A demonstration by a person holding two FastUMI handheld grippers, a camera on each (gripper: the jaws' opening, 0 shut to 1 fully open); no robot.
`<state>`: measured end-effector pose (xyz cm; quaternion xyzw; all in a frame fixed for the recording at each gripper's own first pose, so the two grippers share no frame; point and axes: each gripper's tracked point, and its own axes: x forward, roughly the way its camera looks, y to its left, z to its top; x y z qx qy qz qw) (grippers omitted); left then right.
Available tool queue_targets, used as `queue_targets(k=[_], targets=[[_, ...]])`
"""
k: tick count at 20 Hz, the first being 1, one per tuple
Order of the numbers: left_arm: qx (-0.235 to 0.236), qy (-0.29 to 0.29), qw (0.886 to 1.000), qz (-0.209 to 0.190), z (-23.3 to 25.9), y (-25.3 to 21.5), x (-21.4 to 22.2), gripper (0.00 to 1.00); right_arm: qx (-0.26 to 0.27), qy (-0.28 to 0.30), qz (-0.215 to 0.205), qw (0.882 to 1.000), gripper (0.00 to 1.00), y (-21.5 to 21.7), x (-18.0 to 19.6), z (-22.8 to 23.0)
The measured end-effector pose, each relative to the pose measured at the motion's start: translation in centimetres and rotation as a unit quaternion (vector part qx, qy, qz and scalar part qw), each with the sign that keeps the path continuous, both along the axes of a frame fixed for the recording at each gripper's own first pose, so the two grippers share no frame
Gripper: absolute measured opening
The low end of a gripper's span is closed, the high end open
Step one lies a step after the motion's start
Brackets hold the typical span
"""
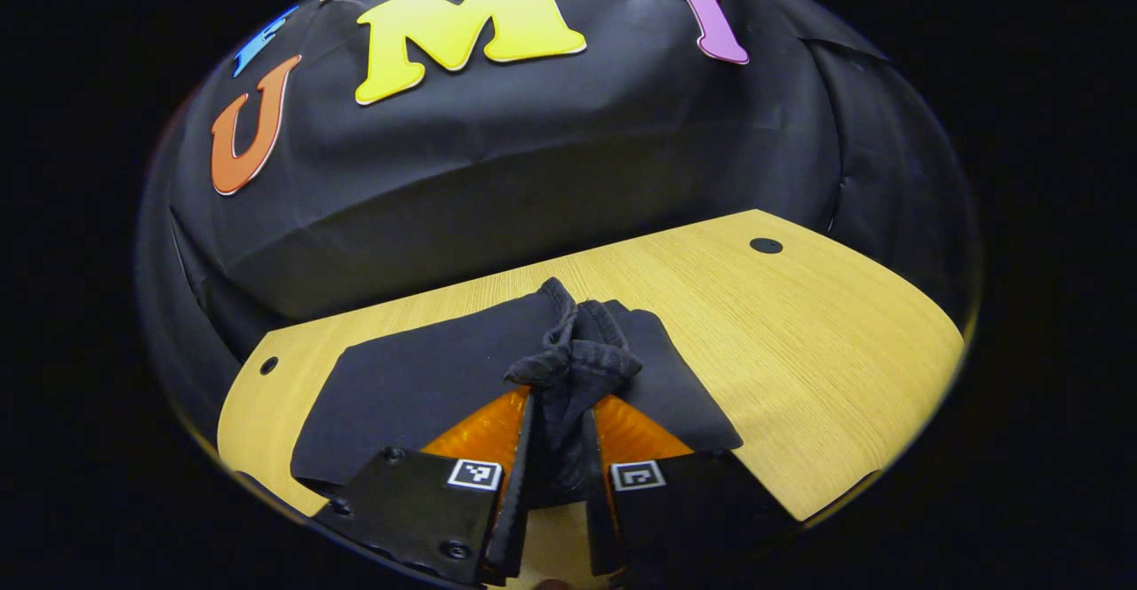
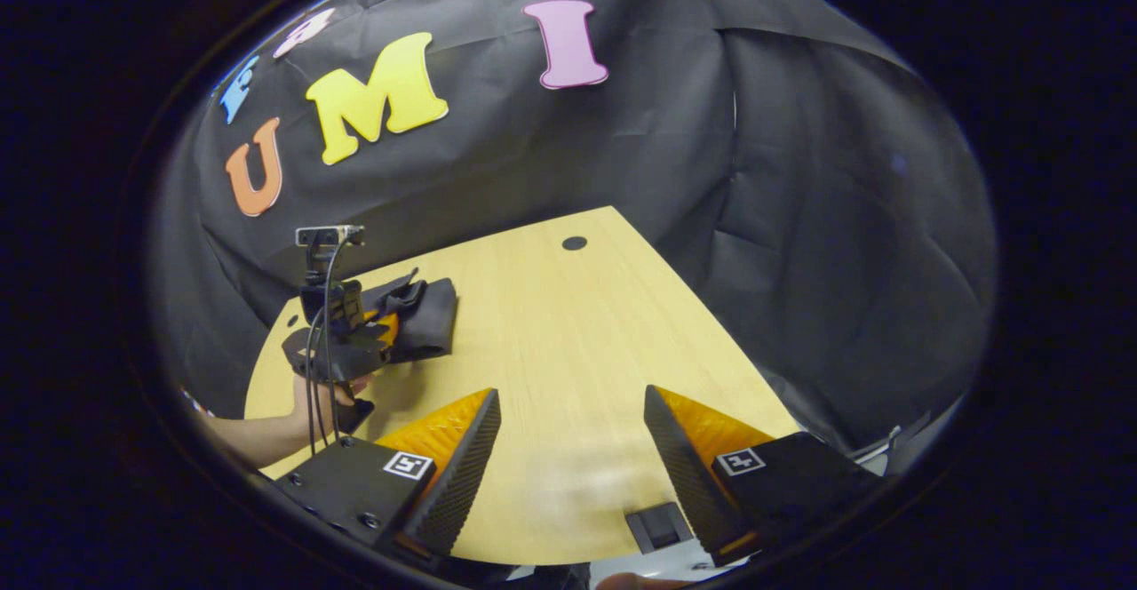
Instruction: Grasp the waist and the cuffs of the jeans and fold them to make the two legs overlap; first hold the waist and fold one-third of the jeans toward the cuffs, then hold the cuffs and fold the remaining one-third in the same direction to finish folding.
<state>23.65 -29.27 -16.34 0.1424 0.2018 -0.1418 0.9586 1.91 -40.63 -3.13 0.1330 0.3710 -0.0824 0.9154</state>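
Note:
The dark jeans (image 1: 417, 386) lie folded into a compact flat stack on the wooden table (image 1: 799, 350), toward its left side. My left gripper (image 1: 561, 412) is shut on a bunched edge of the jeans, which rises between the fingers. In the right gripper view the same jeans (image 2: 426, 319) show far off at the table's left, with the left gripper (image 2: 377, 328) and a hand (image 2: 333, 390) on them. My right gripper (image 2: 573, 403) hangs open above bare table, well to the right of the jeans, with nothing between its fingers.
The table (image 2: 568, 341) has a round cable hole (image 2: 575, 243) near its far edge and another hole (image 1: 268, 364) at the left. Black cloth walls close in behind and to the right. A small dark block (image 2: 659, 526) sits at the near edge.

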Motion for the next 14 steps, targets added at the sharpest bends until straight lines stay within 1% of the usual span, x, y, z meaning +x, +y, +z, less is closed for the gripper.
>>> queue_targets(k=[1, 2, 4, 6, 7, 9, 12, 13, 14], targets=[[-0.011, 0.004, 1.000, -0.001, 0.0, -0.4, -0.1, 0.36, 0.003, -0.001, 0.003, 1.000, 0.99, 0.1, 0.4, 0.0], [-0.026, 0.010, 1.000, -0.004, 0.2, -0.7, -0.8, 0.41, 0.006, -0.002, 0.007, 1.000, 0.95, 0.1, 0.7, -0.1], [-0.032, 0.014, 0.999, 0.004, 0.6, -0.6, -1.3, 1.00, 0.011, -0.003, 0.018, 1.000, 0.95, 0.4, 1.4, -0.2], [-0.050, 0.020, 0.999, 0.006, 1.3, -0.8, -2.3, 0.99, 0.014, -0.012, 0.031, 0.999, 0.95, 0.8, 2.4, 0.2], [-0.065, 0.022, 0.998, 0.004, 1.9, -0.9, -2.8, 0.99, 0.014, -0.019, 0.040, 0.999, 0.99, 1.1, 3.1, 0.7], [-0.094, 0.018, 0.995, 0.003, 3.9, -0.9, -4.1, 0.99, 0.010, -0.033, 0.063, 0.997, 0.99, 1.9, 4.3, 1.2], [-0.136, -0.006, 0.991, -0.008, 8.7, -0.1, -5.8, 0.99, 0.009, -0.066, 0.101, 0.993, 0.99, 4.6, 6.7, 2.9], [-0.143, -0.018, 0.990, -0.007, 10.5, 0.7, -6.4, 0.99, 0.006, -0.079, 0.113, 0.991, 0.95, 5.6, 7.5, 3.7], [-0.150, -0.032, 0.988, -0.003, 12.5, 1.8, -6.8, 0.99, 0.004, -0.098, 0.125, 0.987, 0.99, 6.7, 8.4, 4.9]])
